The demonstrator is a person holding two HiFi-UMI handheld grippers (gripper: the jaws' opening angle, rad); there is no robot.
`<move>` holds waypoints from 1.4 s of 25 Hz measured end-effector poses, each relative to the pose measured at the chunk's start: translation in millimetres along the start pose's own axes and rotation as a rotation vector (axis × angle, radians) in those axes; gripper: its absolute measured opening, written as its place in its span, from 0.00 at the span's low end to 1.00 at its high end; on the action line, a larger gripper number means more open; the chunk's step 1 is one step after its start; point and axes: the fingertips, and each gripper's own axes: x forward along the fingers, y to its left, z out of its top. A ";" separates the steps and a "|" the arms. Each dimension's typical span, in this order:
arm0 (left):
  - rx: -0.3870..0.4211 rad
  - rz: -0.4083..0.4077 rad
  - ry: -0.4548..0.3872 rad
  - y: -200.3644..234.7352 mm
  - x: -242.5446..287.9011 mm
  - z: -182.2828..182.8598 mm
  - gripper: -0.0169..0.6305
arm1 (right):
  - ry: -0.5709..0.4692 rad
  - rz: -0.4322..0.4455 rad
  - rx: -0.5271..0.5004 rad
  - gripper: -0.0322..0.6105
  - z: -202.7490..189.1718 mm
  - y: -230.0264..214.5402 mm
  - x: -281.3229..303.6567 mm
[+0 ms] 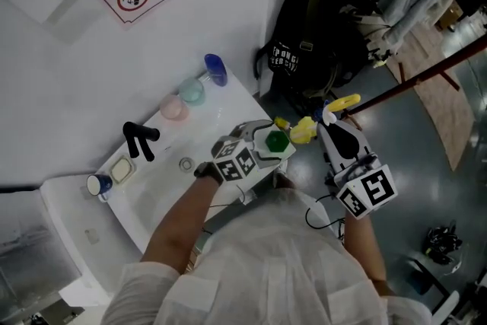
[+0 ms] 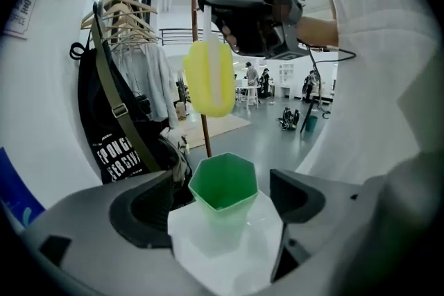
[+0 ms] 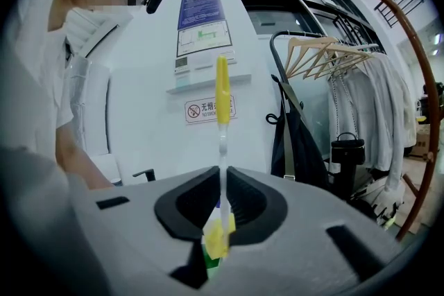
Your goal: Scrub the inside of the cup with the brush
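A green hexagonal cup (image 2: 223, 184) stands upright on the corner of the white counter (image 2: 229, 246), mouth up and empty. My left gripper (image 2: 220, 204) is open wide around it, and neither jaw touches it. In the head view the cup (image 1: 275, 139) sits just ahead of the left gripper (image 1: 262, 148). My right gripper (image 3: 222, 204) is shut on the brush's thin handle (image 3: 221, 142). The yellow brush (image 1: 304, 129) is held level beside the cup in the head view, and its yellow sponge head (image 2: 208, 80) hangs above and beyond the cup.
The white sink counter (image 1: 221, 114) carries a black faucet (image 1: 141, 139), a pink cup (image 1: 174, 108), a teal cup (image 1: 192, 91) and a blue bottle (image 1: 216, 69) along the wall. A black bag (image 1: 304, 34) hangs on a rack past the counter's end.
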 end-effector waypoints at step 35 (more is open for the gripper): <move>-0.307 0.326 0.101 45.7 -100.7 -5.2 0.49 | -0.019 0.386 -0.127 0.10 30.1 132.7 74.4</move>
